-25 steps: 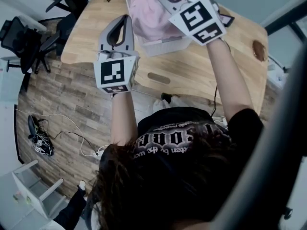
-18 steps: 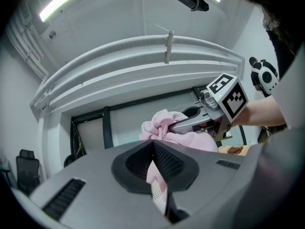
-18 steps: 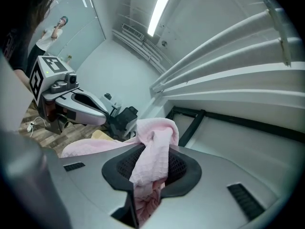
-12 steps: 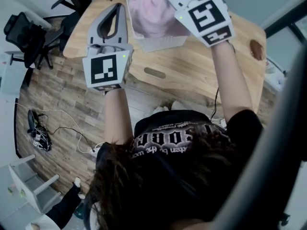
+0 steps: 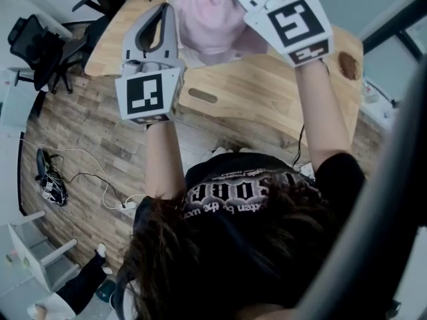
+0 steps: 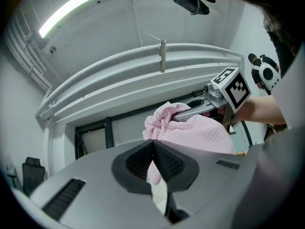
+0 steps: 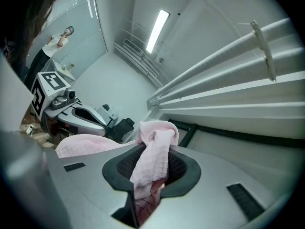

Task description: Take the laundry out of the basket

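Pink cloth (image 5: 207, 15), pale and soft, has a fine waffle weave of small raised squares that shows best in the two gripper views. It is bunched and creased where it is gripped. From there it spreads into a broad, rounded drape with smooth folds. No print or pattern shows on it beyond the weave.

The right hand-held gripper (image 7: 153, 166) is clamped on the pink cloth. A thick twisted fold runs between its dark ribbed pads (image 7: 183, 168), rises in a knot above the tips and hangs down behind them. The cloth is held up in front of the person, above the wooden surface (image 5: 267, 92). In the head view it covers most of the white basket (image 5: 212, 55), only an edge of which shows beneath it.

The left hand-held gripper (image 6: 153, 147) is raised beside the cloth, on its left in the head view. Its jaw tips meet, and the cloth's edge lies just beyond them. I cannot tell whether a bit of the fabric is nipped there. Through the slit lower between its fingers, a strip of pink and some white perforated plastic can be seen.

Both of the person's forearms are stretched forward, each ending in a marker cube. Beside the surface, black office chairs (image 5: 40, 45) stand on the plank floor (image 5: 87, 145).
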The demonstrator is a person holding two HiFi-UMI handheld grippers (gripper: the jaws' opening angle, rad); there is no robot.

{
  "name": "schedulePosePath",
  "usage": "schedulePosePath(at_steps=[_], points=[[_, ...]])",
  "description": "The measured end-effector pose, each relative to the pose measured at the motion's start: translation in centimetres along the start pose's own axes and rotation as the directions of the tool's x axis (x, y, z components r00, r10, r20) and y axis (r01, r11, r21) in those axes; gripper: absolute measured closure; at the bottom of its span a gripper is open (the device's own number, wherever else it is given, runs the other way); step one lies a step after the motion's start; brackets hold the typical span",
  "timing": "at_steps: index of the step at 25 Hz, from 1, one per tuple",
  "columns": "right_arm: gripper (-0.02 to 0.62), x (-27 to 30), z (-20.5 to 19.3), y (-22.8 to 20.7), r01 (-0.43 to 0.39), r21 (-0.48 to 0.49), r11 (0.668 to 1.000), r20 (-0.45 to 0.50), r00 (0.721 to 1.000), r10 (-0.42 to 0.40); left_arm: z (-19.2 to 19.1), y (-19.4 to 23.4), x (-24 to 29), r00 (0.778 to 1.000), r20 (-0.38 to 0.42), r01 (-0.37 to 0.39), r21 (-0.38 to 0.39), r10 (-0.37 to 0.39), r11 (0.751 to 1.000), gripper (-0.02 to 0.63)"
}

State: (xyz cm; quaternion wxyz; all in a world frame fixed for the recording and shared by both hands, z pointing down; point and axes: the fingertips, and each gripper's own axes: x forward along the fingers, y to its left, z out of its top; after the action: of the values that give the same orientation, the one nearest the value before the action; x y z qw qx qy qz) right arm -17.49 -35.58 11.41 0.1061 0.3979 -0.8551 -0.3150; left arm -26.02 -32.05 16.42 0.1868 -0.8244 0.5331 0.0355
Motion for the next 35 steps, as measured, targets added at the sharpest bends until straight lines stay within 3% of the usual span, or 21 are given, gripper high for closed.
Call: schedulePosePath(at_steps=[11, 16, 24, 35], points=[[0.515, -6.4, -1.9, 0.9, 0.015, 0.012, 1.000, -0.013, 1.000, -0.015, -1.2, -4.7, -1.5, 1.000, -0.022, -0.016, -0.033, 0.015, 0.999, 0.604], [0.545, -8.8, -4.7, 3.1, 0.007, 0.023, 1.000, -0.036, 0.999, -0.006, -2.0, -6.8, -3.1, 0.999, -0.043, -0.033, -0.053, 0.031, 0.998, 0.604], [0.545, -10.5, -7.5, 4.8, -0.042, 0.092, 0.995, -0.070, 0.996, 0.049, -3.0, -9.7, -3.4, 0.996, -0.091, -0.017, -0.063, 0.011, 0.998, 0.604], [0.545, -15.6, -9.7, 5.1, -0.003, 0.126, 0.992, -0.107, 0.994, 0.016, -3.6, -14.5, -5.1, 0.992, -0.122, 0.025, -0.057, -0.031, 0.998, 0.604]])
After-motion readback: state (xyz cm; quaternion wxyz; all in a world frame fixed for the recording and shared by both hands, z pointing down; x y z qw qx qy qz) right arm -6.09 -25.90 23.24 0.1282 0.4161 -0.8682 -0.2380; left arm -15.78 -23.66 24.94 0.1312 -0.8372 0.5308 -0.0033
